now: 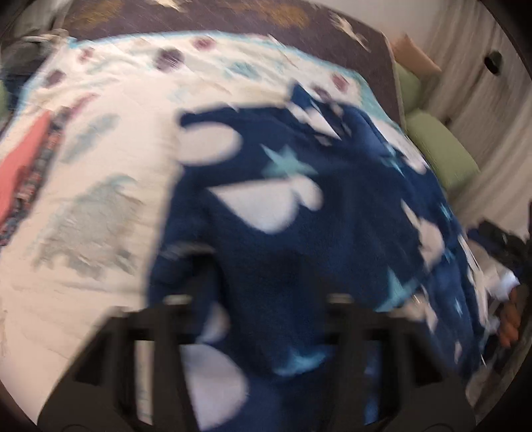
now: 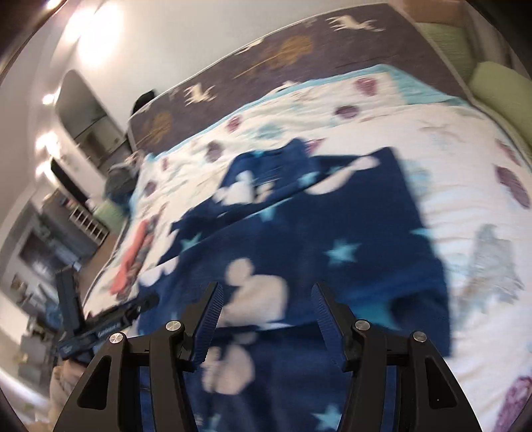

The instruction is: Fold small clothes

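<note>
White patterned quilt [image 2: 449, 133] covering the bed. Navy star-print fleece garment [image 2: 316, 239] lies on the quilt's middle. Right gripper [image 2: 266, 319] hovers over the garment, fingers released. Left gripper [image 1: 259, 299]: blurred, grasp indeterminable.

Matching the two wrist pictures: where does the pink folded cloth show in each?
Left wrist: pink folded cloth at the far left edge, on the white quilt.
Right wrist: lower left, left of the blue star garment.
Shared landmark: brown deer-print blanket.
</note>
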### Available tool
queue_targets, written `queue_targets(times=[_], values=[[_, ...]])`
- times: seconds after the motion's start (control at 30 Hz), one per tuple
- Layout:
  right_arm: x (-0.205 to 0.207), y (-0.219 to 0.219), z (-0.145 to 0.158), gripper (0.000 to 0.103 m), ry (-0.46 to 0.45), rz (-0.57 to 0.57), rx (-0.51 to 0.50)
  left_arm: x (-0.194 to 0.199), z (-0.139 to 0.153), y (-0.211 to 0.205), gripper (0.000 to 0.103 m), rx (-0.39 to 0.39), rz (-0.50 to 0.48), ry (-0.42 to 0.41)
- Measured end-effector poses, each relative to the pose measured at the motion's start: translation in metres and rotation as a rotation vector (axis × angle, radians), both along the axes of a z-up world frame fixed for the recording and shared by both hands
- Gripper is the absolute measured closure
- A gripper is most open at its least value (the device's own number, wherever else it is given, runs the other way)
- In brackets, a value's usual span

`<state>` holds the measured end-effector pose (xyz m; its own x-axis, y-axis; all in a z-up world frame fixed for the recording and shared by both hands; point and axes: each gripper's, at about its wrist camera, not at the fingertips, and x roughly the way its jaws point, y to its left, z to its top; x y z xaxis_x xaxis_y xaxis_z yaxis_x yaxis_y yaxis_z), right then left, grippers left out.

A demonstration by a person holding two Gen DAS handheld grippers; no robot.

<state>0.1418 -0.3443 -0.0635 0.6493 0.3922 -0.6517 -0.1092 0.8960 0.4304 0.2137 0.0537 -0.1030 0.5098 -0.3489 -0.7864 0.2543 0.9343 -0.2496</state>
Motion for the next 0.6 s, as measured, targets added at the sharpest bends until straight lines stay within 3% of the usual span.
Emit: queue_targets(times=[0.07, 0.17, 0.27, 0.47, 0.6], values=[[-0.006, -0.013, 0.001, 0.046, 0.000, -0.038, -0.024, -0.008, 0.005, -0.008, 0.090, 0.037, -0.033, -0.022], [-0.010, -0.022, -0.002, 0.046, -0.003, -0.103, -0.134, -0.018, 0.031, -0.009, 0.091, -0.001, -0.056, -0.079], [-0.013, -0.025, -0.005, 0.046, -0.005, -0.138, -0.242, -0.014, 0.064, -0.010, 0.091, 0.023, -0.057, -0.169], [-0.012, -0.034, -0.007, 0.046, -0.001, -0.186, -0.275, 0.019, 0.136, -0.026, 0.091, 0.058, -0.086, -0.332], [-0.008, -0.032, -0.013, 0.046, 0.016, -0.209, -0.352, 0.032, 0.124, -0.027, 0.090, 0.142, -0.063, -0.368]])
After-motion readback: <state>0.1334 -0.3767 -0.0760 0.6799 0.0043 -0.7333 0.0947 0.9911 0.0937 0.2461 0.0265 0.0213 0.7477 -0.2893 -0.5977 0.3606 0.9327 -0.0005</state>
